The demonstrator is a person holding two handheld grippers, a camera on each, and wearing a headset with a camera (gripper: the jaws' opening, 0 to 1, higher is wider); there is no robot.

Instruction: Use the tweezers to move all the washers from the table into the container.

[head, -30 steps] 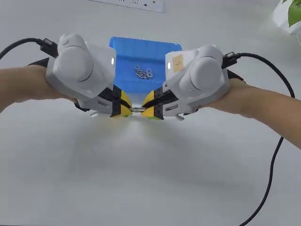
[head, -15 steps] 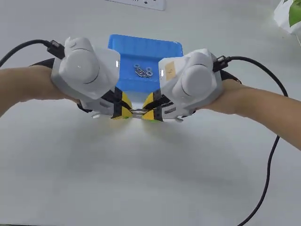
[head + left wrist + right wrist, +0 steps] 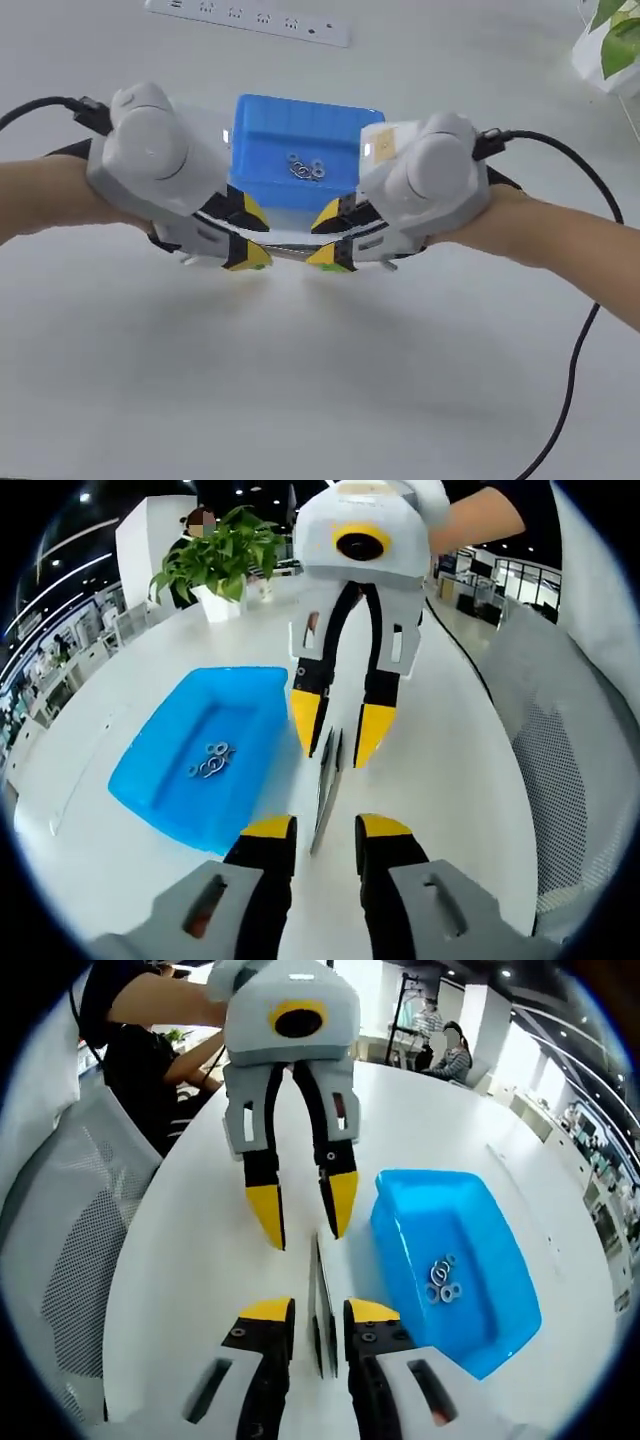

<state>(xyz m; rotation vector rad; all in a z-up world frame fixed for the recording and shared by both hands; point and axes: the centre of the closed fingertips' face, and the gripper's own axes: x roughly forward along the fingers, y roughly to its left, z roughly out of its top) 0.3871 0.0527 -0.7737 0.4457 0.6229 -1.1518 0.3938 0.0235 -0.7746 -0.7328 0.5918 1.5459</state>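
Steel tweezers (image 3: 327, 780) lie in line between the two grippers, one end reaching into each set of jaws. In the head view they show only as a thin bright line at centre frame, and both ends are hidden behind yellow jaw tips. Left gripper (image 3: 327, 828): jaws apart, with clear space on either side of the tweezers' end at the bottom of the left gripper view. Right gripper (image 3: 318, 1310): jaws narrowly parted about the tweezers at the bottom of the right gripper view; it cannot be told whether they press on the tool. Nor can it be told whether the tweezers rest on the white table (image 3: 320, 380) or are carried above it.

Blue container (image 3: 300, 130) stands at upper centre of the head view, just beyond the grippers, and the gripper bodies cover its near wall. Washers (image 3: 306, 168) lie clustered on its floor, overlapping, so no count is possible.

Surroundings in the head view:
- A white power strip (image 3: 250, 20) is partly cut off by the top edge.
- A potted plant (image 3: 610, 40) is cut off at the upper right corner.
- A black cable (image 3: 580, 350) runs from the right gripper down the right side and out at the bottom edge.

A mesh chair back (image 3: 70, 1240) stands at the left of the right gripper view. Seated persons at the top of that view are too small to detail. The person's forearms enter the head view from both sides, and the hands are hidden behind the gripper bodies.
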